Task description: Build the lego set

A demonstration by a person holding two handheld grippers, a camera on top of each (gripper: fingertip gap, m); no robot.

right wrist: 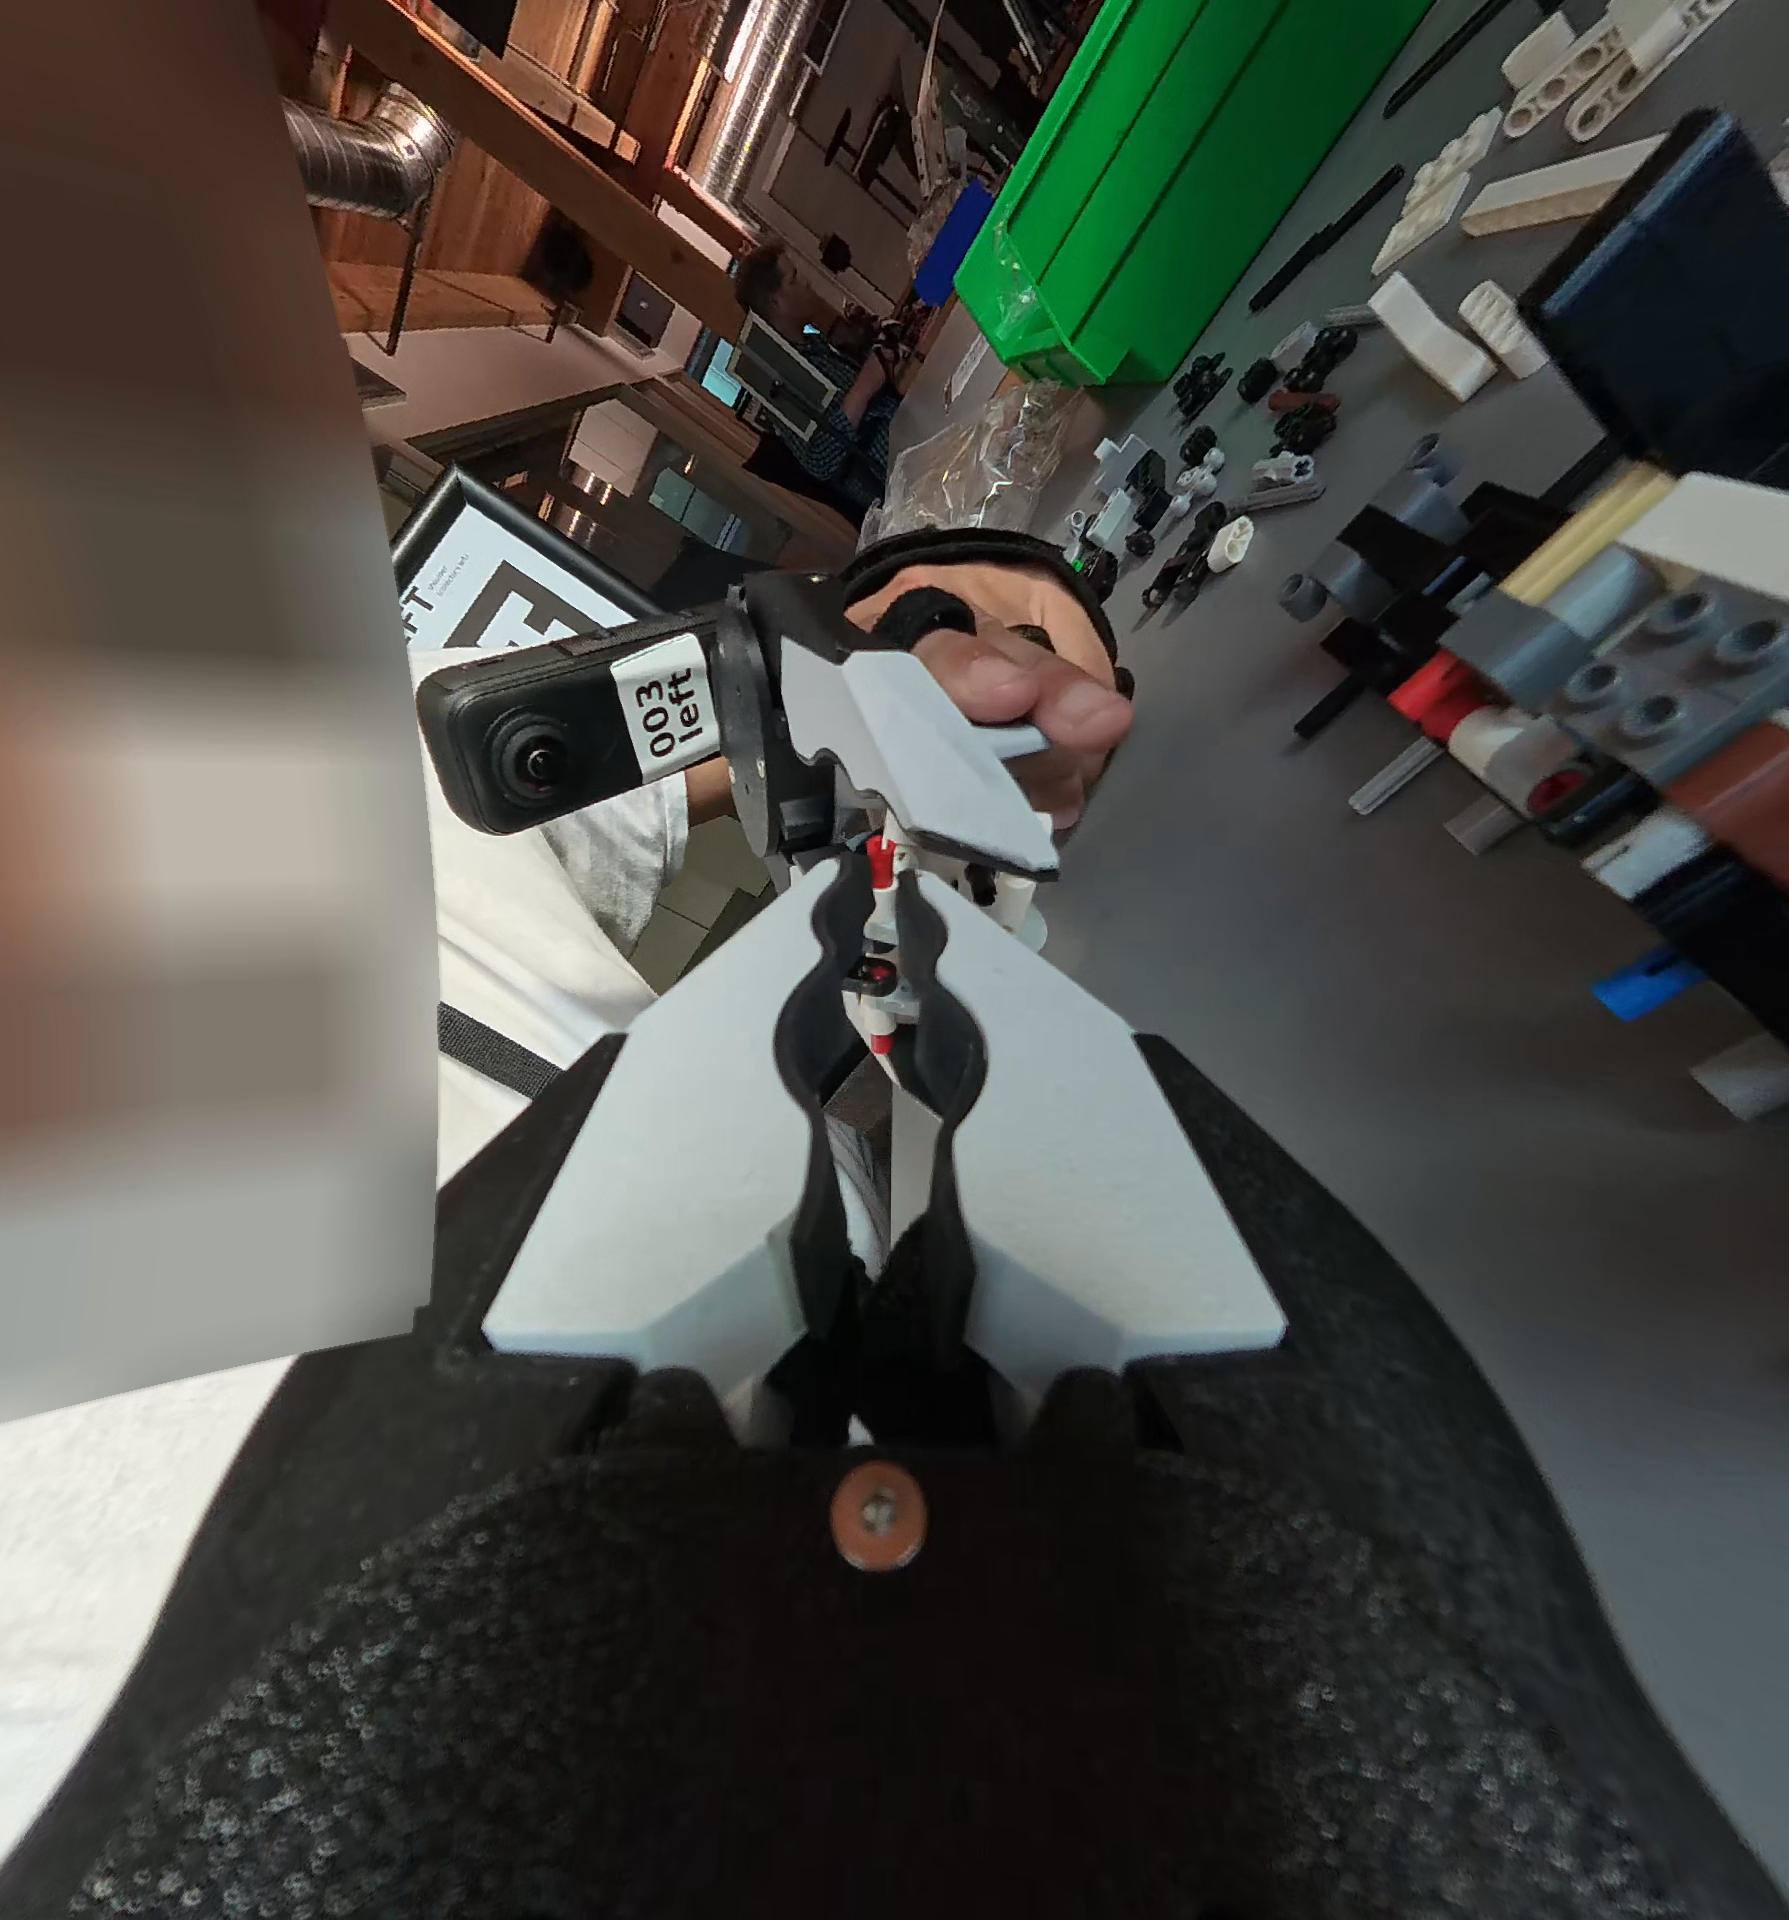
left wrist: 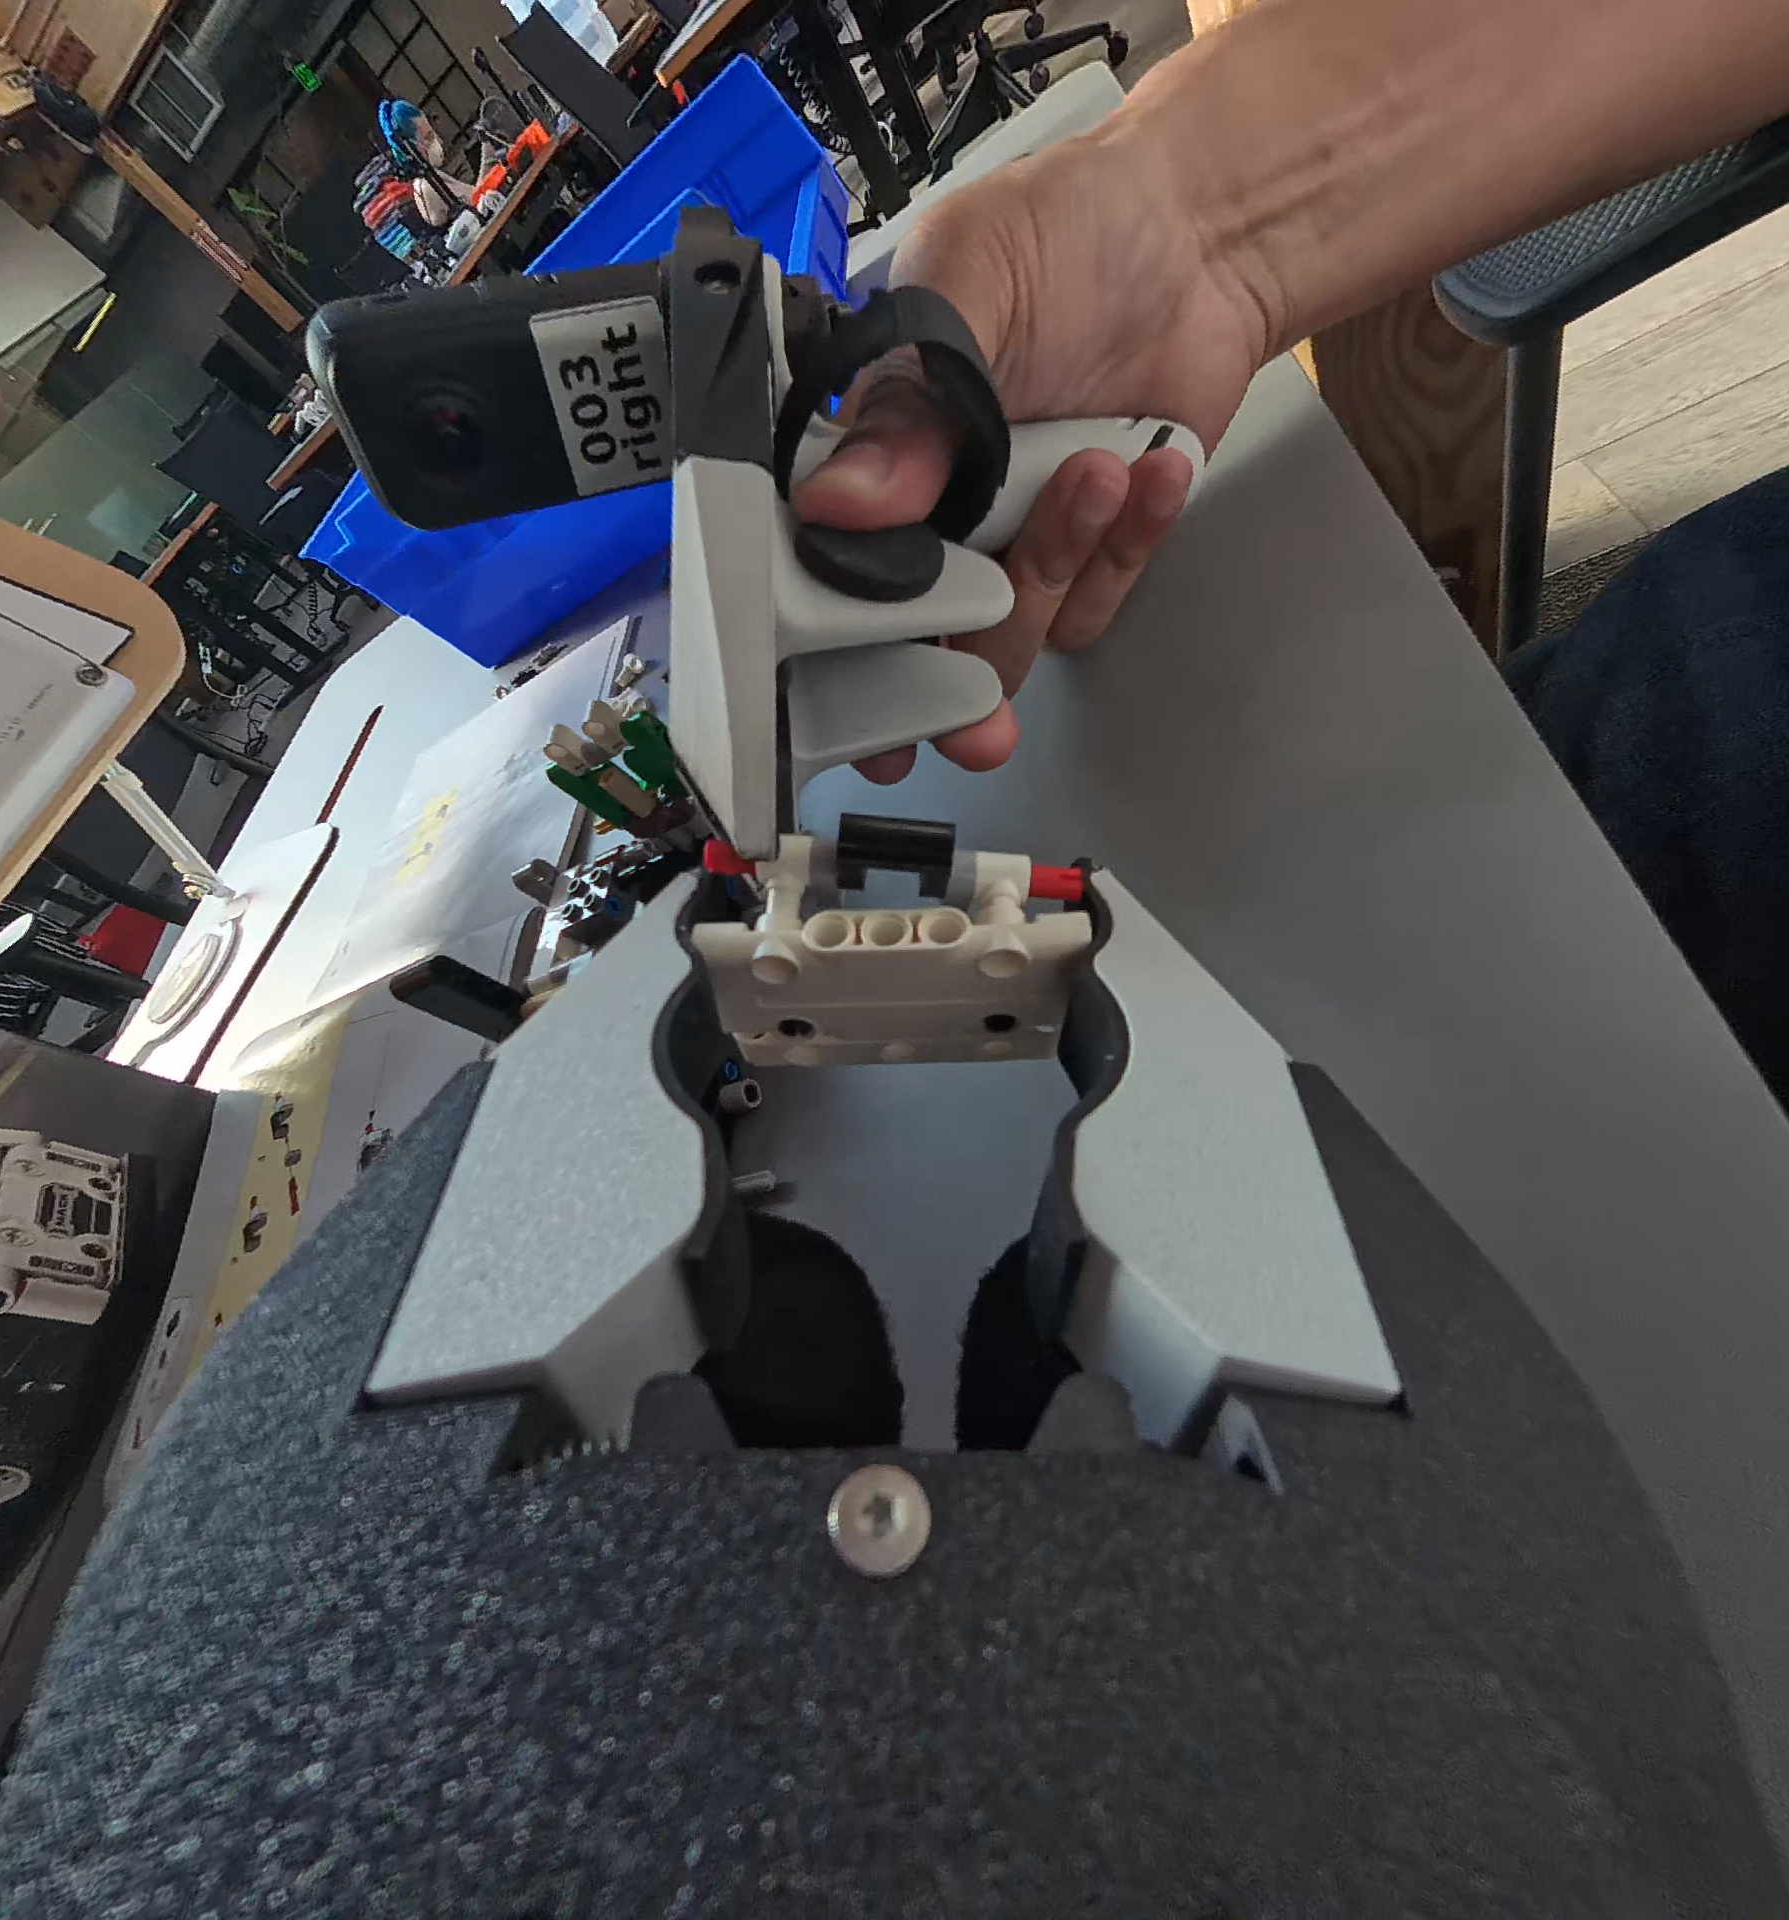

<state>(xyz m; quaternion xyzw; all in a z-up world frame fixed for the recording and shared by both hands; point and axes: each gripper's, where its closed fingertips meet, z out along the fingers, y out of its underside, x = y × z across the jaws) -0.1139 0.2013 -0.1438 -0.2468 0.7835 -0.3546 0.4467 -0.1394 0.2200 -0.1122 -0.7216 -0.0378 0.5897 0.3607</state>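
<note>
My left gripper is shut on a white building-brick assembly, its pads pressing on both sides of the flat white panel, held above the grey table. On top of the assembly a red axle runs through white connectors and a black block. My right gripper is almost closed, its pads pinching the red axle at one end of the assembly. In the left wrist view its fingers come down from above onto the axle's left end. A finger of the left gripper shows just beyond in the right wrist view.
A blue bin stands at the back of the table, and a green bin in the right wrist view. Loose small parts, a half-built brick model, green and tan parts and a picture box lie around. My two grippers' fingertips are within a few centimetres of each other.
</note>
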